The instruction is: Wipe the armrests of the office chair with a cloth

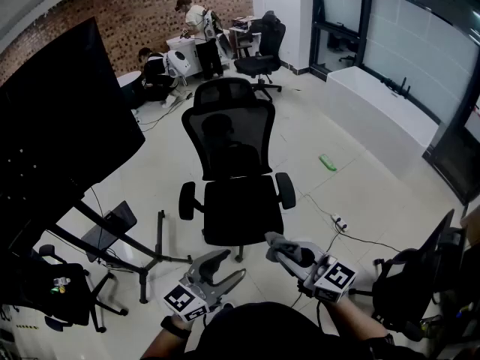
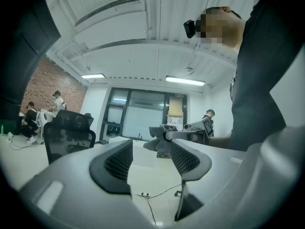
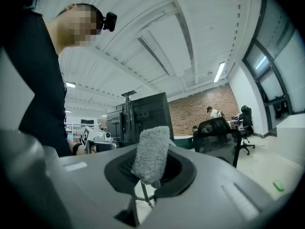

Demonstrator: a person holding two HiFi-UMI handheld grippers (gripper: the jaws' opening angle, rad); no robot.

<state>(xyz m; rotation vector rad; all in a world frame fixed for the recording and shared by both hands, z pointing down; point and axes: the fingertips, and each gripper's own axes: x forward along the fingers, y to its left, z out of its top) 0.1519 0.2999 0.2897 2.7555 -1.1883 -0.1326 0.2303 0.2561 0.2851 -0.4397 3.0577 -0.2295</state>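
A black mesh office chair [image 1: 234,172] stands in the middle of the floor, facing me, with its armrests at the left [image 1: 187,199] and right [image 1: 286,190]. My left gripper [image 1: 231,265] hovers open and empty just in front of the seat. My right gripper [image 1: 274,243] is beside it, shut on a grey cloth [image 1: 280,244]. In the right gripper view the fuzzy cloth [image 3: 152,152] sticks up from the shut gripper [image 3: 151,170], with the chair [image 3: 217,132] beyond. The left gripper view shows that gripper [image 2: 150,150] open, with the cloth [image 2: 161,143] seen through the gap.
A big black screen [image 1: 60,141] on a floor stand [image 1: 154,255] fills the left. A power strip [image 1: 339,221] with its cable and a green object [image 1: 328,162] lie right of the chair. Other chairs stand at the back [image 1: 260,49], lower right [image 1: 420,276] and lower left [image 1: 64,291]. Two people [image 1: 196,22] work far back.
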